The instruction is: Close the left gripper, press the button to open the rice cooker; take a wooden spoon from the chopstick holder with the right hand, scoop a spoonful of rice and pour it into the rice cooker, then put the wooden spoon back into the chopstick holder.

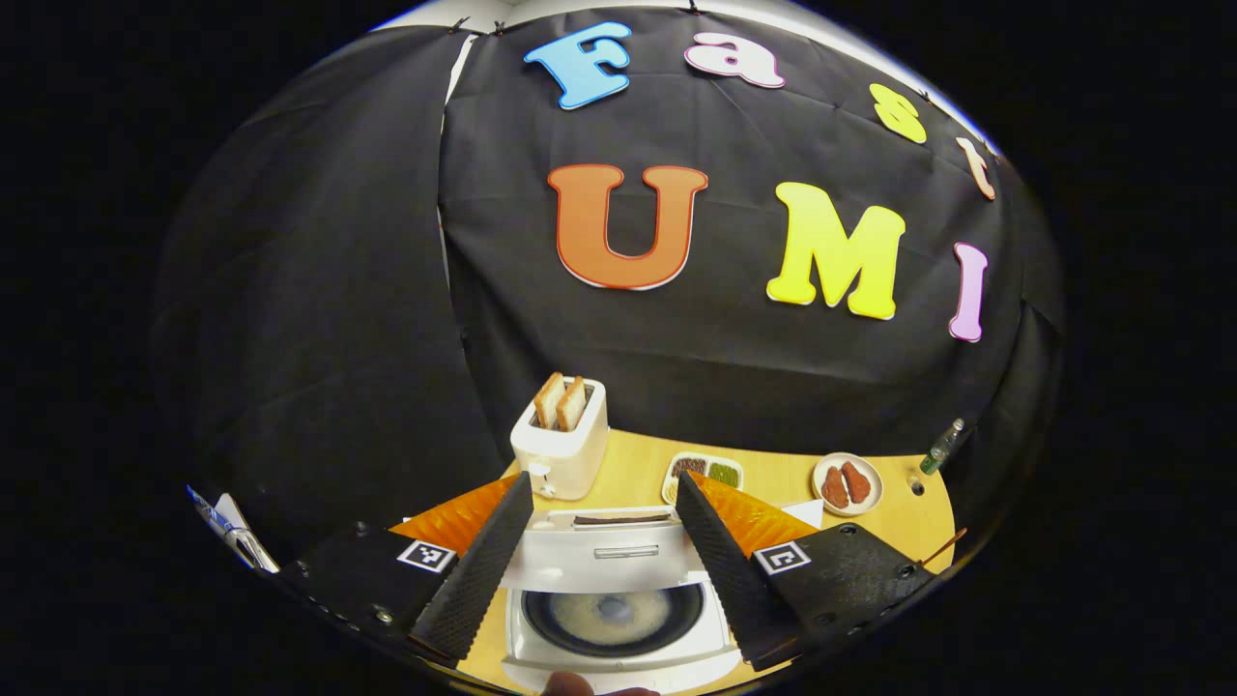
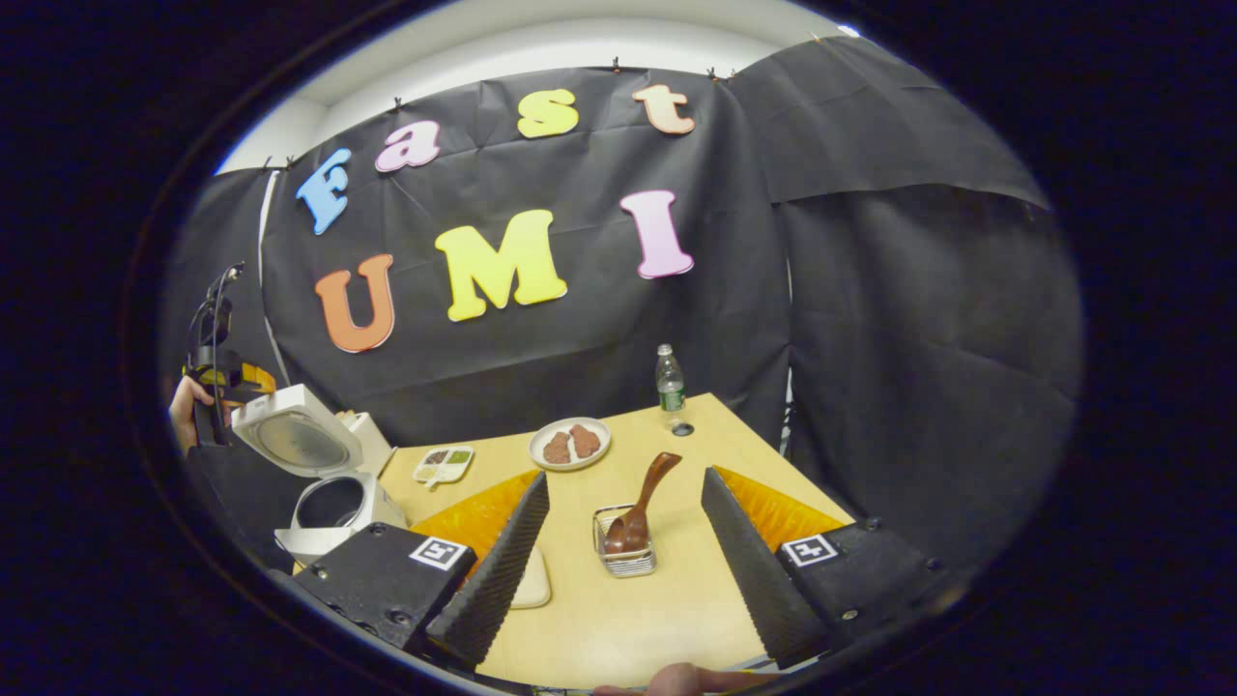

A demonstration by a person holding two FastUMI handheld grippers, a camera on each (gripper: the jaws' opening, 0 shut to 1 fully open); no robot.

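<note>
The left tongs are wide open and hold nothing, above the white rice cooker, whose lid stands open. The right tongs are also wide open and empty; between their fingers the brown wooden spoon leans in the wire chopstick holder on the pale wooden bench.

black ribbed tongs with orange panels, square markers.

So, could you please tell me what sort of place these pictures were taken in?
It looks like a mock kitchen set up in a recording booth: a wooden table stands against a black cloth wall and carries an open rice cooker, a toaster with bread, and a plate of food.
</note>
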